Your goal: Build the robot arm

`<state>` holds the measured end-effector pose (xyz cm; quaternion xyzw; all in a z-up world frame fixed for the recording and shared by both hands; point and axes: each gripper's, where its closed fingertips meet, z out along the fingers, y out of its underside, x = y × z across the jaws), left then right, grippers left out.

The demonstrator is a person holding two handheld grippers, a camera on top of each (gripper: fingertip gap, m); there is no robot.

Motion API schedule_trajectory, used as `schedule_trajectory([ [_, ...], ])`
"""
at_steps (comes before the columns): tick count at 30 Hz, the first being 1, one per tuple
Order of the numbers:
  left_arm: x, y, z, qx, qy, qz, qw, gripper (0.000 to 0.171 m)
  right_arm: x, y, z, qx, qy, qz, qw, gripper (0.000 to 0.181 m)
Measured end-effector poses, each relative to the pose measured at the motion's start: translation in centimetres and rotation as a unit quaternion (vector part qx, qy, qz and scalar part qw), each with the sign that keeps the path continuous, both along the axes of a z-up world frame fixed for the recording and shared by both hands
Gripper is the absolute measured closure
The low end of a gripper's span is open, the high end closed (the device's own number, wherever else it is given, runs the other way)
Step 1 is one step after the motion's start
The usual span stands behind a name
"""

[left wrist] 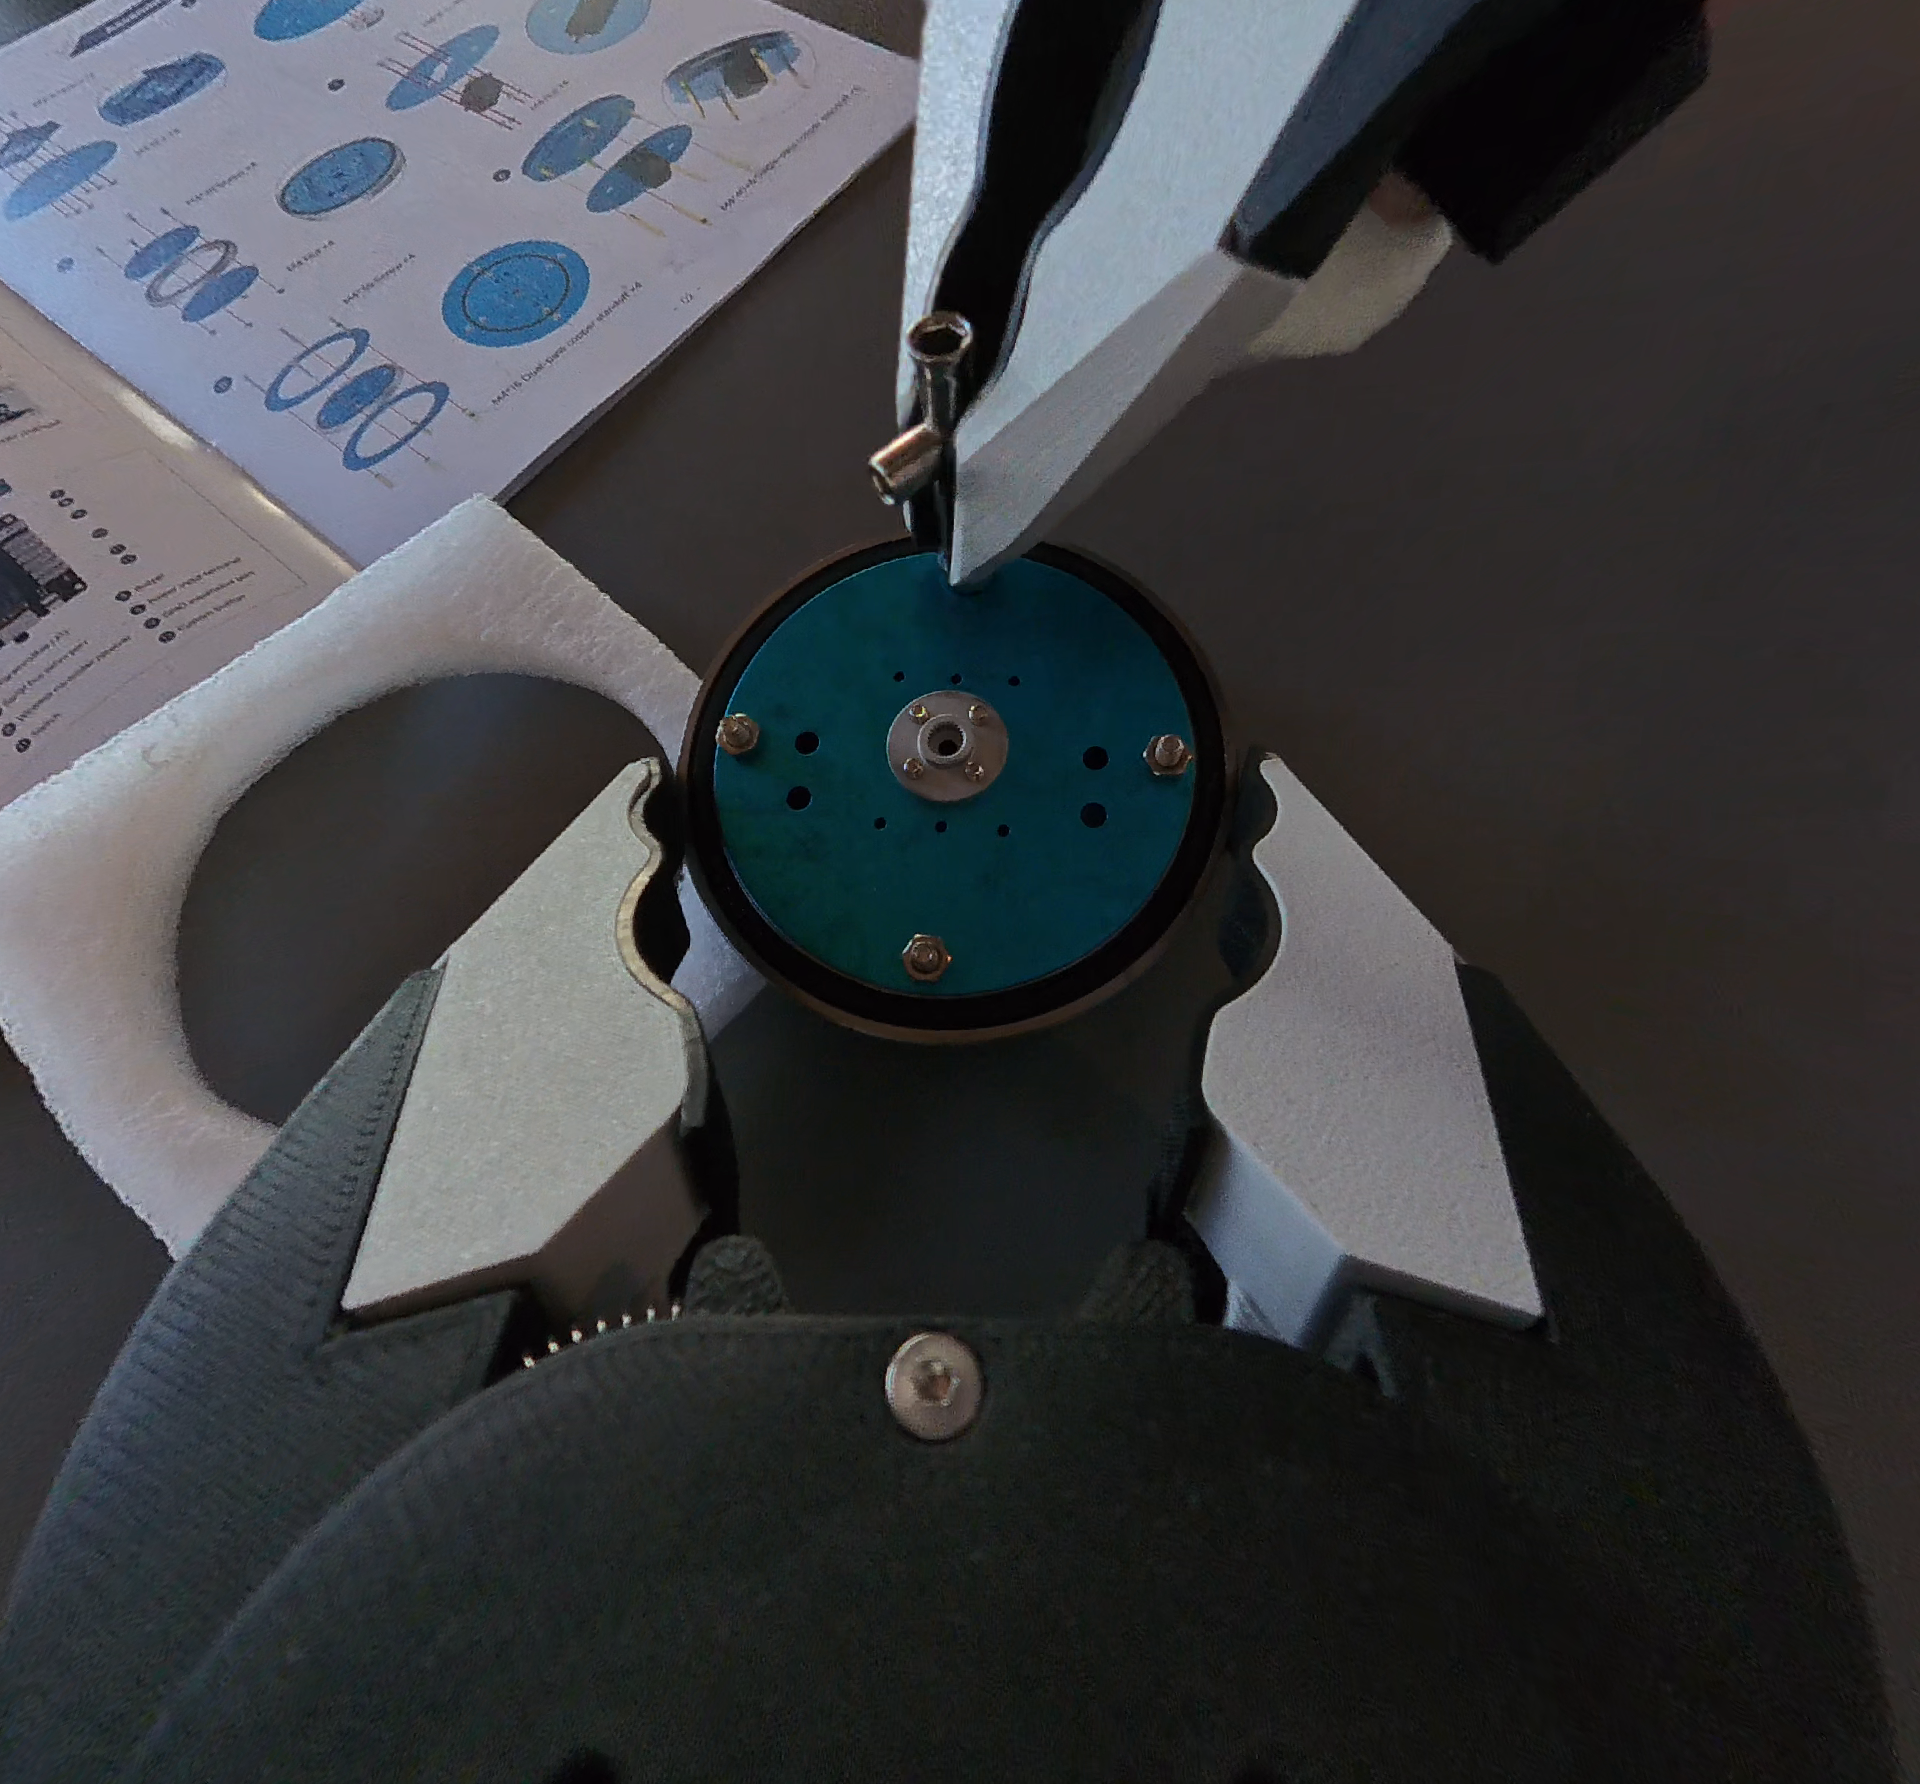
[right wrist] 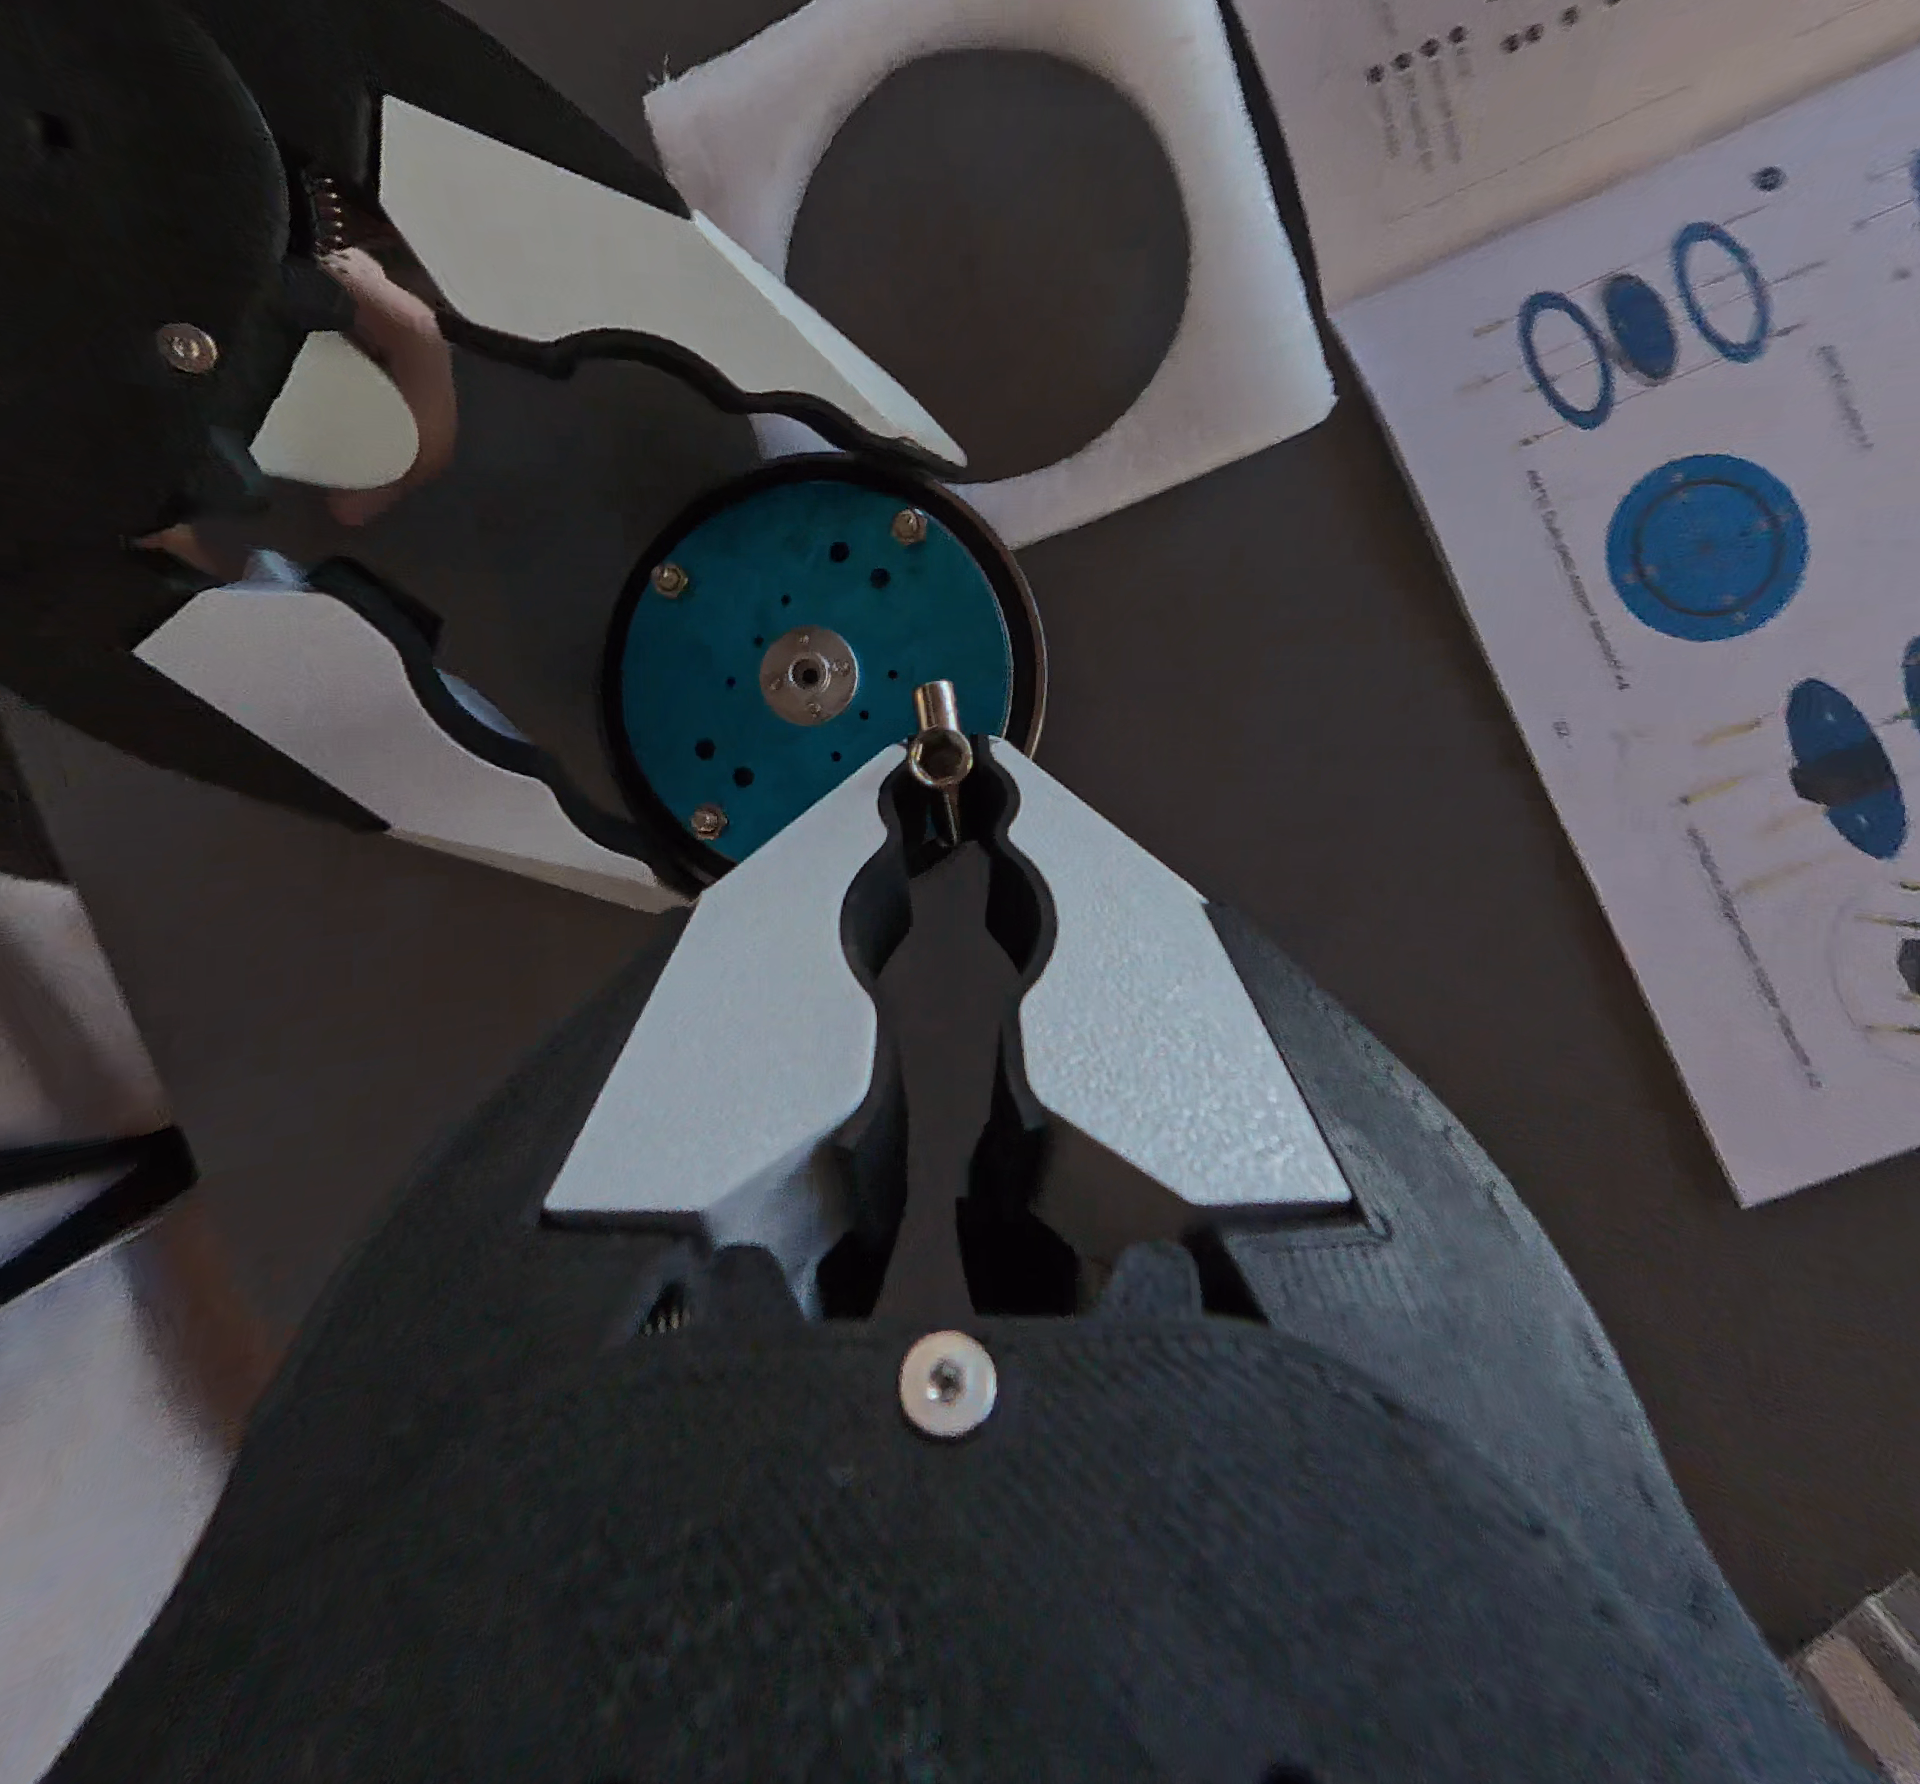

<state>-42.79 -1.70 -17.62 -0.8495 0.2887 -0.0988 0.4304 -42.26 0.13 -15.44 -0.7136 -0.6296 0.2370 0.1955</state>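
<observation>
A round blue disc (left wrist: 1039,861) with a black rim, a silver centre hub (left wrist: 943,745) and three visible brass nuts lies on the dark table. My left gripper (left wrist: 956,794) is shut on the disc, one finger on each side of the rim. It also shows in the right wrist view (right wrist: 810,674), clasping the disc (right wrist: 727,654). My right gripper (right wrist: 945,747) is shut on a small silver cross-shaped socket wrench (right wrist: 935,737). It comes down from the top of the left wrist view (left wrist: 951,571) with the wrench (left wrist: 914,415) upright at the disc's far edge.
A white foam square (left wrist: 125,799) with a round hole lies against the disc's left side, also in the right wrist view (right wrist: 1226,363). Printed sheets with blue diagrams (left wrist: 416,176) (right wrist: 1662,695) lie beyond it. A gloved hand (left wrist: 1351,300) holds the right gripper. Only a small space, under 4 cm, lies between the two pairs of fingers.
</observation>
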Motion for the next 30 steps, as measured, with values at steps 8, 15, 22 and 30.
schedule_trajectory([
  [8,-0.01,0.0,-0.01,0.0,0.0,0.002,1.0,0.065,-0.03,-0.01,0.07,0.074,0.016,0.005,0.997,0.173],
  [15,-0.03,-0.03,-0.01,0.0,0.001,0.001,1.0,0.065,0.07,-0.09,0.77,0.107,0.01,0.077,0.991,0.173],
  [22,-0.01,-0.16,-0.01,-0.005,-0.005,-0.003,1.0,0.066,0.11,-0.47,0.28,0.052,0.001,0.127,0.99,0.173],
  [30,-0.1,-0.21,-0.17,-0.006,0.002,-0.003,1.0,0.066,-0.19,-0.28,0.02,0.031,0.007,0.16,0.987,0.173],
])
